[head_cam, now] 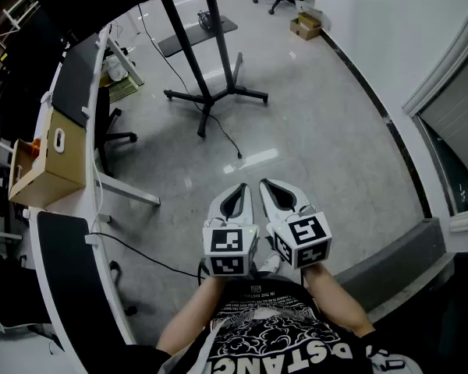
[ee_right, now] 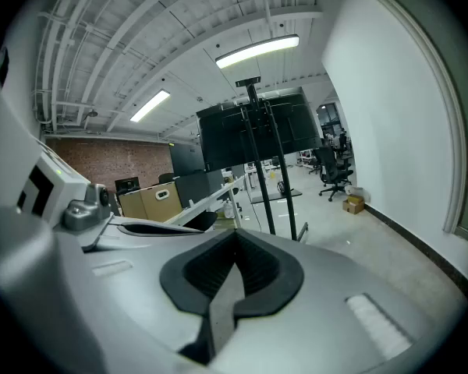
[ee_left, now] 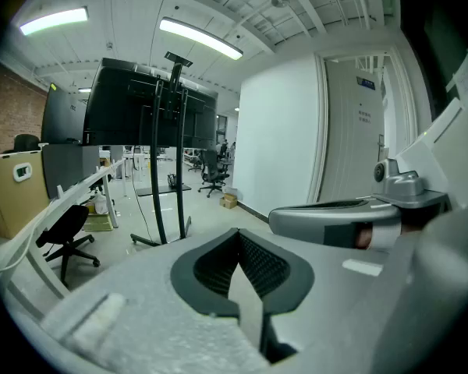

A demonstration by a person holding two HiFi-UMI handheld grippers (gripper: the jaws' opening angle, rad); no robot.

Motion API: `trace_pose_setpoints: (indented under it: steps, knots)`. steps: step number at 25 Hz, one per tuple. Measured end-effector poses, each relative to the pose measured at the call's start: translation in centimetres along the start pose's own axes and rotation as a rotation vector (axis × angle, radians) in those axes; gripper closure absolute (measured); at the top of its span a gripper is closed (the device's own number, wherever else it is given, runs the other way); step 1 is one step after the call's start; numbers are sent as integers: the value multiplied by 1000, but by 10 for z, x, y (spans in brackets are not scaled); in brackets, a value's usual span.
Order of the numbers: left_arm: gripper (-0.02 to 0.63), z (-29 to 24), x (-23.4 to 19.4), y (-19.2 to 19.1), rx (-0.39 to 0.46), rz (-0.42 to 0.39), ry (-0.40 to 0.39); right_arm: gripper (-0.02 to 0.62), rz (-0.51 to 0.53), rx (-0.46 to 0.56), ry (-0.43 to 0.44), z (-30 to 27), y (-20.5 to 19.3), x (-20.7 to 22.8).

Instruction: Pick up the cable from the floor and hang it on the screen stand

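Currently the left tool (head_cam: 241, 188) and right tool (head_cam: 265, 185) are both closed and empty, with the cable (head_cam: 229, 140) lying on the floor (head_cam: 320, 146) at 12 o'clock, beside the screen stand (head_cam: 209, 93), so pickup and hanging both remain.

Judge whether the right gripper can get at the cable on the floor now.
Probably yes: only bare floor lies between the right gripper and the cable, though its shut fingers must open first.

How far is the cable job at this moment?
Done: nothing yet; the cable lies on the floor near the screen stand. In hand: nothing; the left gripper and right gripper are shut and empty. Still to do: reach the cable, pick it up, hang it on the stand.
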State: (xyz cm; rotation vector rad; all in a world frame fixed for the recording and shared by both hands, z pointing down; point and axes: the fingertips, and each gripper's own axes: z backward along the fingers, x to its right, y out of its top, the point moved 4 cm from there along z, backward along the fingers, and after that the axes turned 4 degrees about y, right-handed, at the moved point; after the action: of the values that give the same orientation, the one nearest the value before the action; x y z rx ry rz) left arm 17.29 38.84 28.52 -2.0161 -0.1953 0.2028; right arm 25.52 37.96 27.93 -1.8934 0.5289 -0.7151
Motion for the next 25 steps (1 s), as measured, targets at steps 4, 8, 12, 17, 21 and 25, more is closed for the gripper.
trace_pose_setpoints:
  steps: [4,8,12,17,21,25]
  knots:
    - [607,-2,0,2,4,2,3,591,-7,8,-1,-2,1,3]
    - [606,-5,-4,1,-2,15,10,591,-23,22,-12,-5,5,3]
    - [606,-15,-9,-5,-14,18,4,591,-15,-4,-11,-15,-5,10]
    - [607,-37,-27,-8,-30,31,-4,591,-14,-31,-22,-42,-9,19]
    - [606,-63,-51,-7,-51,33,-20,591,-25,-51,-47,-74,-4,27]
    - [606,-97,-77,-1,-70,34,-35,591,-37,-82,-56,-114,-6,41]
